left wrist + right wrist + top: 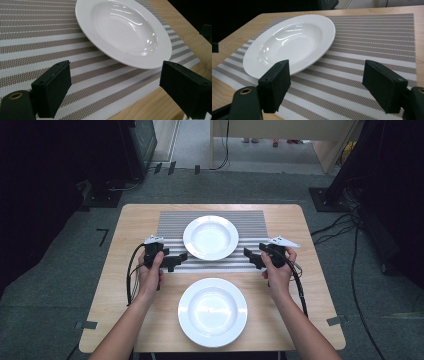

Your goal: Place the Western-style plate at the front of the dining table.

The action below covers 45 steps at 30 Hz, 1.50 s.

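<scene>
Far plate [210,237]: white and deep, it lies on the striped placemat [172,221], between the two grippers; in the left gripper view its top edge is cut off.
Left gripper [176,260]: held just beside the plate's left rim, not touching it; the jaws stand wide apart with nothing between them.
Right gripper [251,257]: just beside the right rim, also apart from it; the jaws are wide and hold nothing.
Near plate [212,312]: white, it rests on the bare wooden table [131,227], between the person's forearms.
Table front: its near edge is partly hidden by the forearms.
</scene>
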{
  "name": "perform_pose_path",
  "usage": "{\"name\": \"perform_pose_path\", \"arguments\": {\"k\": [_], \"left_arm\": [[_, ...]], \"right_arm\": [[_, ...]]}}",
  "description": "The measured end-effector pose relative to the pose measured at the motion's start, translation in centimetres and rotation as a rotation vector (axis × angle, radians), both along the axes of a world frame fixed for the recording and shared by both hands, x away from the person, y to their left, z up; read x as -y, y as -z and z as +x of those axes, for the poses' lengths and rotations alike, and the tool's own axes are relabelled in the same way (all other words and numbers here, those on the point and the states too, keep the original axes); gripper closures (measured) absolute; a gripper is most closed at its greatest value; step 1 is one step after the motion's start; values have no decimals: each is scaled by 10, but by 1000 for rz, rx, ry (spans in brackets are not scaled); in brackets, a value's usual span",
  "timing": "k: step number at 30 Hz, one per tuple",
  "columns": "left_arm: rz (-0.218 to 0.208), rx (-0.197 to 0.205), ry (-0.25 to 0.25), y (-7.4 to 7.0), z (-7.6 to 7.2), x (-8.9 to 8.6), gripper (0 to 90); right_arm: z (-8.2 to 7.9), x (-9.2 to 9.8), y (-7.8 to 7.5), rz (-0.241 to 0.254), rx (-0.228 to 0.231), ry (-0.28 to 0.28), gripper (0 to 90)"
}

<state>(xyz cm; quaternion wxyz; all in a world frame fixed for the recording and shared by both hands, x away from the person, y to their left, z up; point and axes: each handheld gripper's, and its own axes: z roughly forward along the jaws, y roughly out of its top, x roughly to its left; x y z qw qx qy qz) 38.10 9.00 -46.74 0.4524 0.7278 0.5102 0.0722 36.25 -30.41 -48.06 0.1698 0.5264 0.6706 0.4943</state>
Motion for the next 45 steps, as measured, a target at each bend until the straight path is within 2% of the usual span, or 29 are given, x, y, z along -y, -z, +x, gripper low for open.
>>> {"name": "perform_pose_path", "arguments": {"k": [2, 3, 5, 8, 11, 22, 27, 30, 32, 34, 38, 42, 45], "left_arm": [[-2, 3, 4, 0, -6, -3, 100], [7, 4, 22, 1, -9, -4, 92], [19, 2, 58, 3, -14, -5, 5], [50, 13, 39, 4, -23, -7, 5], [45, 14, 43, 6, -30, -11, 5], [48, 34, 57, 11, -63, -27, 5], [44, 27, 41, 18, -77, -40, 5], [41, 11, 38, 23, -85, -49, 5], [50, 14, 18, 26, -91, -55, 5], [42, 6, 4, 29, -96, -63, 5], [39, -6, -18, 34, -108, -79, 5], [46, -13, -42, 36, -121, -97, 5], [43, -17, -74, 38, -131, -113, 5]], "right_arm": [[-3, 2, 0, -8, 3, 2, 228], [-7, 4, 1, -12, 3, 3, 228], [-15, 10, 2, -25, 0, -6, 221], [-24, 16, 3, -25, -2, -7, 214], [-32, 21, 4, -44, -2, -12, 208], [-63, 38, 10, -44, -13, -21, 199], [-82, 48, 8, -53, -19, -24, 199], [-86, 52, 9, -60, -29, -27, 195], [-91, 57, 10, -70, -36, -25, 194], [-96, 63, 11, -70, -47, -12, 194], [-109, 79, 16, -38, -70, 13, 193], [-118, 87, 21, -41, -85, 22, 192], [-126, 95, 23, -67, -92, 31, 188]]}}
